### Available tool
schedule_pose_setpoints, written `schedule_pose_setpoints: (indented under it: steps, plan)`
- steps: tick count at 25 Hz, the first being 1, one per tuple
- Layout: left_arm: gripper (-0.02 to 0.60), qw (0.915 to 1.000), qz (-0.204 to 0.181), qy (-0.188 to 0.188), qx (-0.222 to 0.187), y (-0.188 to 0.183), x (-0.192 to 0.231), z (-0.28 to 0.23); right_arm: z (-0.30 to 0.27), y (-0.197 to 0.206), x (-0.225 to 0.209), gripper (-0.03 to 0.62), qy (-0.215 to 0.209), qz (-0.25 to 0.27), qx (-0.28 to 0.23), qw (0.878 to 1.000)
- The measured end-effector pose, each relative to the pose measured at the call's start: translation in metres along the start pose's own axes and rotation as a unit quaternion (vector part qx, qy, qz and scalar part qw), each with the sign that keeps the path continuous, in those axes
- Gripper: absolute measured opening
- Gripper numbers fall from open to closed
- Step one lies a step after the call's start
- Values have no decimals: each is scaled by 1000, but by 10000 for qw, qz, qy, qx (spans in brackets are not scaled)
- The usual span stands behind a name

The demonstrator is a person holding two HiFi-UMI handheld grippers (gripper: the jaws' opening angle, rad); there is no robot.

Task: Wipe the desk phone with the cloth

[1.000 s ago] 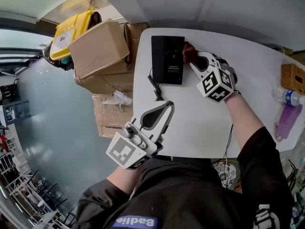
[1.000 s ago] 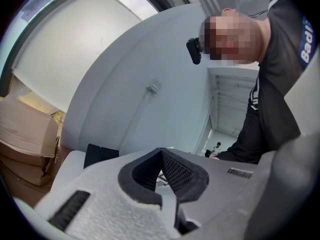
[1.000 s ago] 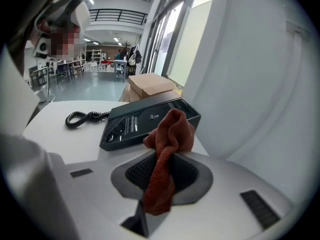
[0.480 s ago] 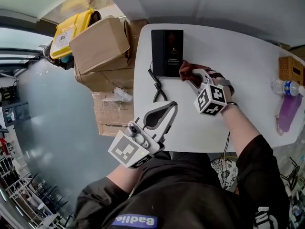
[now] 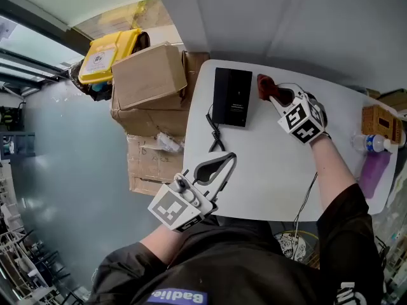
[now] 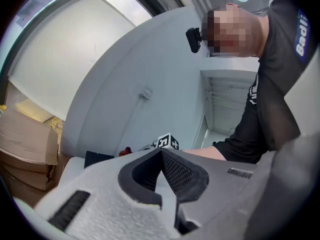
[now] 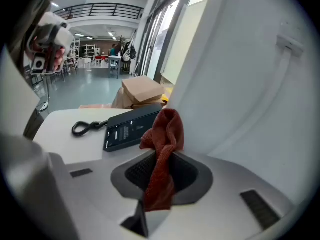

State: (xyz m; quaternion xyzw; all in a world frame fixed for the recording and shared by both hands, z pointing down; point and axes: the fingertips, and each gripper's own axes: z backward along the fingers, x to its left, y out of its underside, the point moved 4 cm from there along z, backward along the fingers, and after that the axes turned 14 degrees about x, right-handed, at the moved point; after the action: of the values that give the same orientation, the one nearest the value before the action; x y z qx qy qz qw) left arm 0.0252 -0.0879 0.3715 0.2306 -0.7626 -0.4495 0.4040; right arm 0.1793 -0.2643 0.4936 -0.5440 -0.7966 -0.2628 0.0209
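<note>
We see one white table [image 5: 273, 170] with one desk phone [image 5: 232, 97] lying flat near its far edge. Of our two grippers, the left gripper [image 5: 226, 160] has its jaws together on nothing, well short of the phone. The right gripper [image 5: 269, 93] is clamped on the single red cloth [image 5: 263, 82] — just beside the phone's right edge.

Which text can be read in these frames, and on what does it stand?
"Badlie": on the shirt front.
"Badl", cut off at the edge: same shirt, left gripper view.
Print on phone: too small to read.
Label on yellow bin: too small to read.
</note>
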Motion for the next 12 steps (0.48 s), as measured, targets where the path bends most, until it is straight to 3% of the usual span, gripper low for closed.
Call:
schedule_pose_setpoints:
  steps: [5, 12]
  plan:
    - [3, 9996, -13, -182, -203, -21, 13, 4, -13, -45, -55, 80, 47, 148, 111, 9998]
    - [3, 9982, 47, -478, -356, -23, 39, 19, -72, -75, -61, 81, -491, 536, 595, 9956]
